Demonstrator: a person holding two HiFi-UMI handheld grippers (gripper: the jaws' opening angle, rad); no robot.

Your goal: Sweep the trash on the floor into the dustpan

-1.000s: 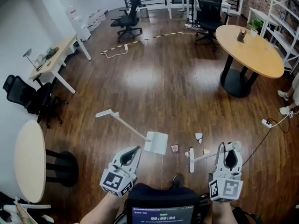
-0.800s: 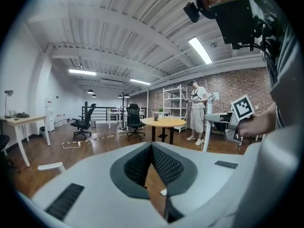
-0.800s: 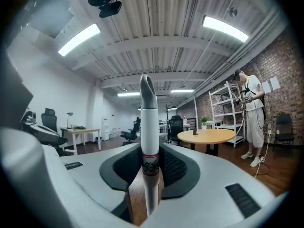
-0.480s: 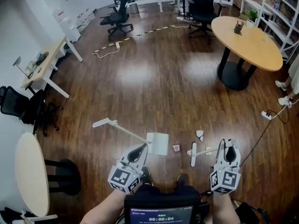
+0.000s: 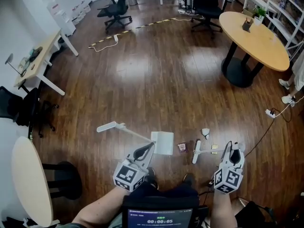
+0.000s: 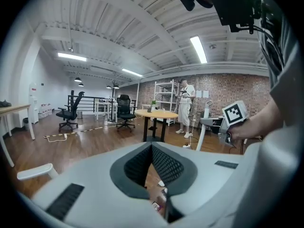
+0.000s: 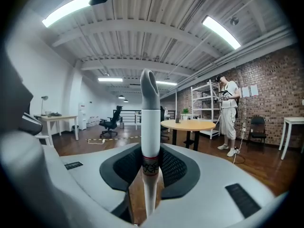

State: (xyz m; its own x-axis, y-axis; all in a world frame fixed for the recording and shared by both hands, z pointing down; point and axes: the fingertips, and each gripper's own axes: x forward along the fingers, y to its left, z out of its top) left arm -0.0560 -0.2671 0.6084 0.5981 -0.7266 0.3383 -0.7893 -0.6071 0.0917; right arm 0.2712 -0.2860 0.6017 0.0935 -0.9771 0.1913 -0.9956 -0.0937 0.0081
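Note:
A white dustpan (image 5: 161,142) lies on the wood floor, its long handle (image 5: 118,126) stretching away to the left. My left gripper (image 5: 148,147) hovers just in front of the pan, shut with nothing between its pads (image 6: 164,163). My right gripper (image 5: 232,149) is shut on the white broom handle (image 7: 150,127), which stands up between its pads. The broom head (image 5: 195,152) rests on the floor right of the pan. A small wrapper (image 5: 182,147) lies between pan and broom head. A white scrap (image 5: 205,133) and a yellow scrap (image 5: 214,147) lie close to the broom.
A round wooden table (image 5: 259,42) stands at the far right, with a person (image 5: 298,75) beside it. A power strip and cable (image 5: 270,112) run across the floor on the right. Another round table (image 5: 31,179) is near left; a desk (image 5: 38,63) and office chairs (image 5: 116,8) stand further back.
The left gripper has moved right and closer to the dustpan. The broom head has slid a little forward, nearer the wrapper. The head view has shifted forward over the floor.

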